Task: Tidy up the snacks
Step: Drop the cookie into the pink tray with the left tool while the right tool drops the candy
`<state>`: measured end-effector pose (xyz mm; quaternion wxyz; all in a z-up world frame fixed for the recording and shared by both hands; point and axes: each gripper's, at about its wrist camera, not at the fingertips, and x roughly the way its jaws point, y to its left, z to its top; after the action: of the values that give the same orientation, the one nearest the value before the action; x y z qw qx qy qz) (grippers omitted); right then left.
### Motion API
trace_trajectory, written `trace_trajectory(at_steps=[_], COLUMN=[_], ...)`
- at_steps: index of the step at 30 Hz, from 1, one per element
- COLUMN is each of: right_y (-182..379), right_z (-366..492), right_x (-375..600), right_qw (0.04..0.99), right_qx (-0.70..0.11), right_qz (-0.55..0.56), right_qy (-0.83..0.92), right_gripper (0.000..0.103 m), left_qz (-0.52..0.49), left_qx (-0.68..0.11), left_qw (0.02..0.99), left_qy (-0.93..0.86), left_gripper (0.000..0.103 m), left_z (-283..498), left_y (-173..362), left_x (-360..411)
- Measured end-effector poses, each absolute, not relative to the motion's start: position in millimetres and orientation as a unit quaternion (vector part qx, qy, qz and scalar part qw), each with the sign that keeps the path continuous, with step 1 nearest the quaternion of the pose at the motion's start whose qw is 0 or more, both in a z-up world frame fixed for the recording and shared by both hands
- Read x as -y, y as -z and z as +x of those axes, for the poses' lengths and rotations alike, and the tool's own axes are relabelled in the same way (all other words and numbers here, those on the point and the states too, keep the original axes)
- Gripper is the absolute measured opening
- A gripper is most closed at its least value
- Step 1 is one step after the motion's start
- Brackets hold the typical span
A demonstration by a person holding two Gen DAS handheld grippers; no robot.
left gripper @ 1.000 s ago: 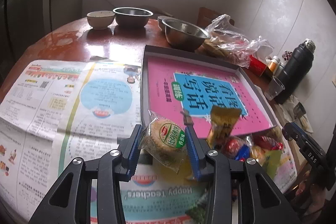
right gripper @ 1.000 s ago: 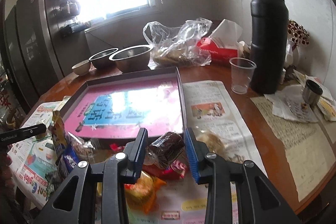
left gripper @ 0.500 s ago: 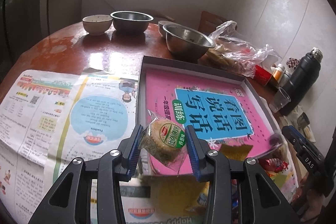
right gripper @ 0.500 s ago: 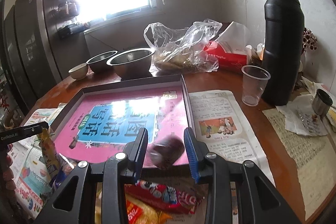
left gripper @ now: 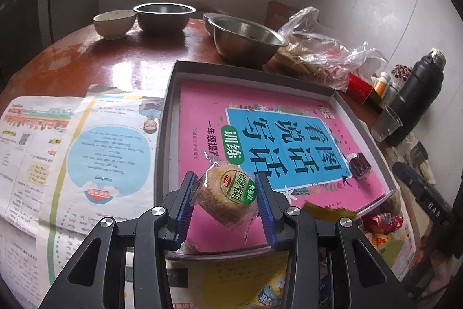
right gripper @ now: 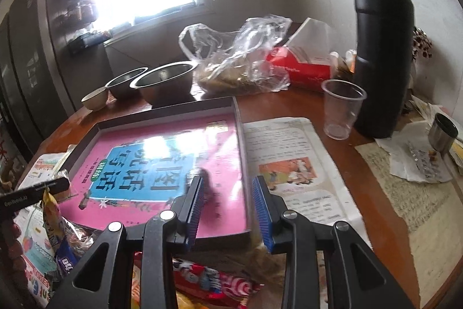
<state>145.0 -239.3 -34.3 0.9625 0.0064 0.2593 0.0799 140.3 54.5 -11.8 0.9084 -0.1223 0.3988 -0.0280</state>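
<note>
Left hand-held gripper grips a wrapped biscuit above the tray at six o'clock; right hand-held gripper stands open, empty; next, I judge, release biscuit inside.

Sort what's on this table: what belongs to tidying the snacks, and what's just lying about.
For the job:
- wrapped biscuit, held in the left gripper
- dark snack
- tray
- loose snack packets at its near edge

Lying about:
- steel bowls
- plastic bag
- black flask
- plastic cup
- newspaper
</note>
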Motion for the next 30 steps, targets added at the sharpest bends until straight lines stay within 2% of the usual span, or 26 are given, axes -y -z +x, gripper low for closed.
trace_trajectory(at_steps=[14, 21, 27, 30], right_y=[44, 44, 45, 44], right_z=[149, 147, 147, 146], right_x=[234, 234, 235, 234], right_qw=[0.955, 0.954, 0.953, 0.953], right_qx=[-0.283, -0.287, -0.291, -0.291], right_qz=[0.003, 0.005, 0.005, 0.005], right_qy=[-0.084, -0.084, -0.085, -0.085], right_gripper=[0.035, 0.035, 0.035, 0.036], left_qz=[-0.116, -0.112, -0.110, -0.109], left_qx=[-0.408, -0.406, -0.404, -0.401], left_qw=[0.905, 0.906, 0.907, 0.909], left_qy=[0.041, 0.039, 0.032, 0.029], left_gripper=[0.043, 0.060, 0.061, 0.066], left_z=[144, 141, 138, 135], left_y=[15, 12, 10, 7], left_x=[-49, -47, -48, -49])
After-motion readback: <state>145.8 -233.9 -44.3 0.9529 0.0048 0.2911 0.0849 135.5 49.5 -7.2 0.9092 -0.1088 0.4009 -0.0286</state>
